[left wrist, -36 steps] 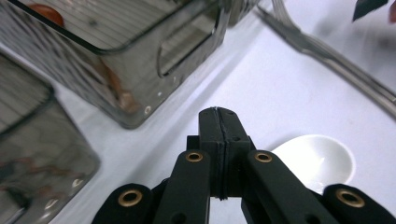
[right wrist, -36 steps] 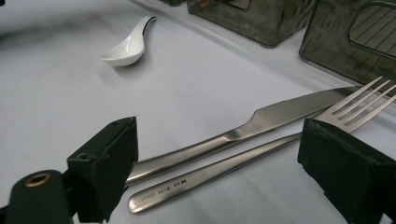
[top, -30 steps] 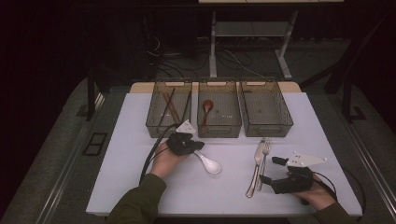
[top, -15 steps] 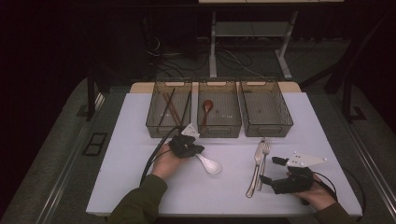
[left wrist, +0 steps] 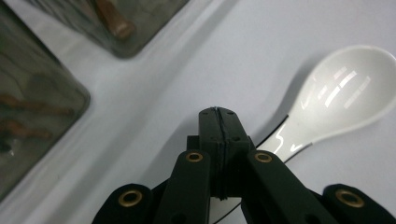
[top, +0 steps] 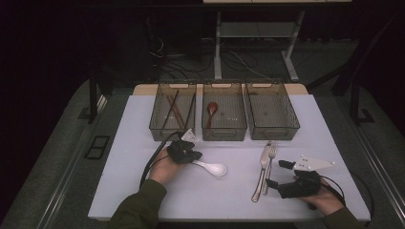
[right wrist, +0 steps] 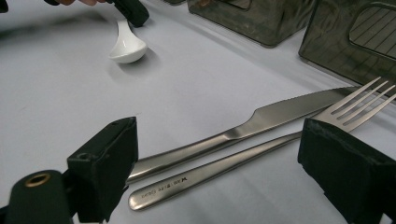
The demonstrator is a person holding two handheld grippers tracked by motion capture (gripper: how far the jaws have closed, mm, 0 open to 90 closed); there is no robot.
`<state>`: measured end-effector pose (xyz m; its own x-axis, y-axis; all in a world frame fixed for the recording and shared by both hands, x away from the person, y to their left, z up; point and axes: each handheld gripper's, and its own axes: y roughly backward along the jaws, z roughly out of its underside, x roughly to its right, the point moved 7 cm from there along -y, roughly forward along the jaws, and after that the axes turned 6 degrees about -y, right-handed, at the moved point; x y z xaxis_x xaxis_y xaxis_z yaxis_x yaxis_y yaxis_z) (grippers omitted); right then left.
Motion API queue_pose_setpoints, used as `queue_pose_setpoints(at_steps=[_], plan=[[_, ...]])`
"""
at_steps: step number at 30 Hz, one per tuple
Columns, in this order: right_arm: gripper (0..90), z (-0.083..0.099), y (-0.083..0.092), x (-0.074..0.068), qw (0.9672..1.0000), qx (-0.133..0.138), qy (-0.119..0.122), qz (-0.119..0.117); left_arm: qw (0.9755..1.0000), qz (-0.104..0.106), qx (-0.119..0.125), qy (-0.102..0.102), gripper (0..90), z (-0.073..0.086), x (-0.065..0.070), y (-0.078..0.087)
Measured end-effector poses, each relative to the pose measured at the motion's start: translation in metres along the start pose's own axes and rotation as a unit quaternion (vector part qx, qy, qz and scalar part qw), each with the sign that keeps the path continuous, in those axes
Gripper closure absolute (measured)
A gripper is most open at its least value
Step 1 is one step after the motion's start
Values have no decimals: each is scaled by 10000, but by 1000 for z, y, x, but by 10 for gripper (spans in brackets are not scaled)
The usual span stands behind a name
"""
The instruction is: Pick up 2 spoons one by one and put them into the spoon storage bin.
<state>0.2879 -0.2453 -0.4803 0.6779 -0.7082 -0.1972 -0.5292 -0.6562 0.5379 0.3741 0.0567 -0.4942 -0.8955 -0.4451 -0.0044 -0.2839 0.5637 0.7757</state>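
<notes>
A white ceramic spoon [top: 213,168] [left wrist: 336,98] [right wrist: 127,44] lies on the white table left of centre, its bowl to the right. My left gripper [top: 193,155] [left wrist: 218,112] sits over the spoon's handle with its jaws pressed together; the handle passes underneath them, not between them. A steel knife [top: 260,174] [right wrist: 280,114] and fork [top: 270,160] [right wrist: 210,170] lie side by side at the right. My right gripper [top: 278,173] [right wrist: 219,154] stands open just right of their handle ends, low over the table, with nothing between its fingers.
Three smoky plastic trays stand in a row at the back. The left tray [top: 173,134] holds chopsticks [top: 174,109], the middle tray [top: 224,133] a brown spoon [top: 212,109], and the right tray [top: 274,133] nothing that I can see. A cable [top: 155,160] trails from the left gripper.
</notes>
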Motion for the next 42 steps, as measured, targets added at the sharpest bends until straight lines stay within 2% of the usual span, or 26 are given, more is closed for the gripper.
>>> queue_pose_setpoints(at_steps=[4,10,12,16,21,23,25,29,31,32,37,42], plan=[[125,0,0,0,10000,9,14,7,9999,64,-38,93,895,6,4,5],[125,0,1,1,10000,25,-4,6,9998,155,-134,66,894,15,14,13],[125,0,1,1,10000,23,0,11,9998,156,-146,1,894,18,18,17],[125,0,1,0,10000,27,15,5,9997,184,-157,32,894,25,29,23],[125,0,0,0,10000,14,22,-4,9998,156,-130,37,893,25,28,23],[125,0,0,-1,10000,12,22,-18,9999,67,-109,71,882,24,27,22],[125,0,0,-1,10000,8,11,-17,10000,25,-33,37,846,20,26,22],[125,0,0,1,10000,3,-4,-1,9996,9,289,63,770,10,27,25],[125,0,0,1,10000,5,1,-2,9990,-24,445,88,690,5,27,25],[125,0,0,0,10000,6,10,-8,9988,6,488,44,671,4,27,24],[125,0,0,-1,10000,-1,11,-6,9972,207,707,135,579,-7,34,15],[125,0,-1,0,10000,-11,16,1,9962,348,794,105,514,-17,41,5]])
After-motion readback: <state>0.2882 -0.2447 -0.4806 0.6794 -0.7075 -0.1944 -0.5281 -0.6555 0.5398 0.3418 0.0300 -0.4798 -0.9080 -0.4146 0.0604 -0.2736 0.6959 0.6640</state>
